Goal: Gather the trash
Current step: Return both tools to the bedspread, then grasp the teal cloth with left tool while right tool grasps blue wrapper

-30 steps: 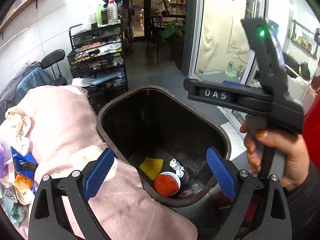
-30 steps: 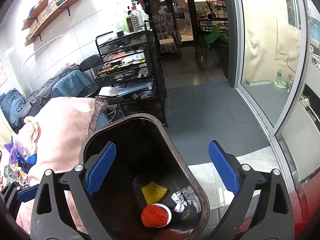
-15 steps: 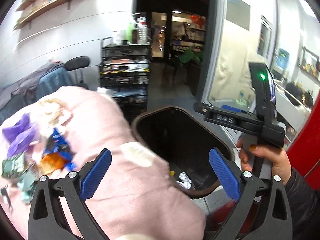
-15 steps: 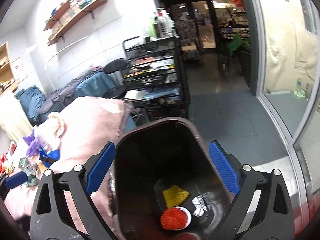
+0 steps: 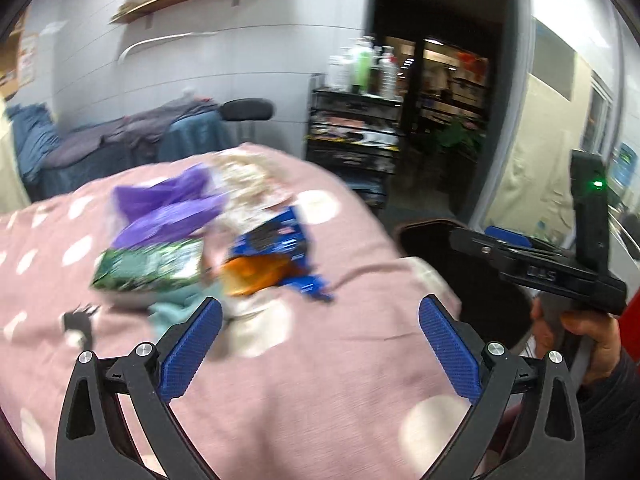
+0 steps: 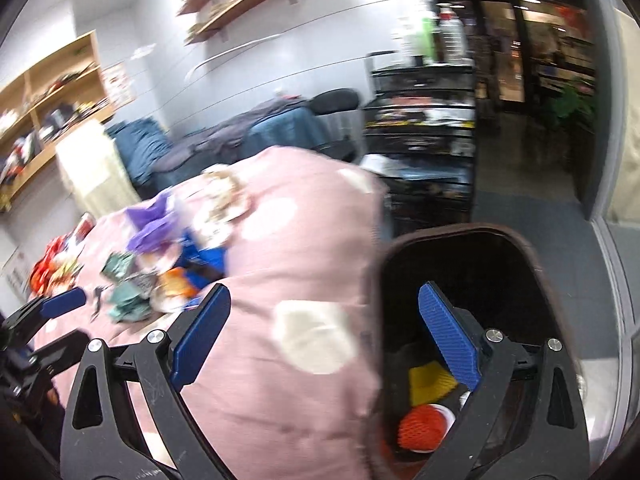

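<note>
Black tongs (image 5: 320, 340), blue pads (image 5: 190, 346), seemingly dark sleeve (image 5: 612, 412)

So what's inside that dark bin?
In the bin: yellow mesh, an orange-red mesh ball on something white. The hand-held gripper hides the rest.

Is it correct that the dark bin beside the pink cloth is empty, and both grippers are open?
Not quite. The bin is not empty: the right wrist view shows a yellow net and an orange net at its bottom. The left gripper and right gripper are open, beside the pink cloth.

Blurred wrapper heap (image 5: 208, 248) on pink cloth beside dark bin (image 6: 520, 248)
</note>
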{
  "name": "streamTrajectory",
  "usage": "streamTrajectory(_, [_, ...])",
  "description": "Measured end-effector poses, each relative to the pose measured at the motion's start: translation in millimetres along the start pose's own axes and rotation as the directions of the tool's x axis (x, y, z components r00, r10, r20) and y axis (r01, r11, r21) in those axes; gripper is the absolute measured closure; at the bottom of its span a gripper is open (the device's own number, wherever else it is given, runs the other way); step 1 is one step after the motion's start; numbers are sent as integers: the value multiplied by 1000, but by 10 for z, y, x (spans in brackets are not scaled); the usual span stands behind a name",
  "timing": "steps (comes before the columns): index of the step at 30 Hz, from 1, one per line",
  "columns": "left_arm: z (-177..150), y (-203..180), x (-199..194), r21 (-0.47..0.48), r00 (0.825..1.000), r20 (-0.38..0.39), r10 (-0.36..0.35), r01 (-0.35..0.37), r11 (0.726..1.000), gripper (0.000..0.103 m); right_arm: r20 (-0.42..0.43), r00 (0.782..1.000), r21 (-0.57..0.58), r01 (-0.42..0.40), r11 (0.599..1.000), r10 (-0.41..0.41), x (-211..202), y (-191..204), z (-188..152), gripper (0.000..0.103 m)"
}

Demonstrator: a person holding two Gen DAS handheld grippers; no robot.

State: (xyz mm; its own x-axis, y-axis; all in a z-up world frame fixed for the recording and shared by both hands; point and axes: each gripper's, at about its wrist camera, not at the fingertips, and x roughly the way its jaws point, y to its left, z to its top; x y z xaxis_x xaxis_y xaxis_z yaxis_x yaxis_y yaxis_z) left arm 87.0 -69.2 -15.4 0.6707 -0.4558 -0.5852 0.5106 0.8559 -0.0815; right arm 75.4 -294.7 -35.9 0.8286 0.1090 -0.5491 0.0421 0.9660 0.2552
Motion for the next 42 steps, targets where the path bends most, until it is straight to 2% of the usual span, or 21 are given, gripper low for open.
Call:
streamTrajectory(5, [-126,451,-60,-72,996,-20,81,-83,994,5,-57,994,-92,-96,991,91,177,433,4,9])
streamTrajectory(14, [-156,984,-126,-113,985,-36,167,-170,979,5,-164,977,-236,-175,956,139,633,1002,78,9])
streamTrajectory(20, [-149,1110,-72,-121,988,-72,135,-143,982,8,-227,962,-207,-200,958,152,912,1034,179,16])
streamTrajectory(25, [-137,1007,133,-103,989,-117,94,-106,989,12,-221,963,-225,-204,953,154,941,1091,216,16])
streamTrajectory(28, [-111,957,360,-73,979,-177,103,-117,990,22,-224,963,-221,-198,955,148,983,1080,244,16])
streamTrajectory(34, [-96,1010,614,-87,959,-265,99,-126,988,52,-256,955,-215,-205,955,148,1181,1077,315,27])
streamTrajectory(36, [-99,1012,604,-88,960,-263,94,-121,989,69,-275,950,-210,-209,955,147,1277,1081,330,35])
streamTrajectory(38, [-108,1004,583,-84,961,-260,90,-116,990,76,-310,936,-178,-231,957,168,1390,1067,345,53])
streamTrajectory(39, [-120,1001,563,-83,962,-258,90,-115,990,78,-323,929,-163,-241,957,179,1426,1059,346,58])
streamTrajectory(40, [-115,995,565,-83,962,-255,93,-118,990,79,-334,923,-145,-252,957,193,1460,1046,350,69])
streamTrajectory(42, [-123,982,527,-88,965,-243,97,-121,989,83,-328,924,-132,-252,959,198,1460,1026,355,73])
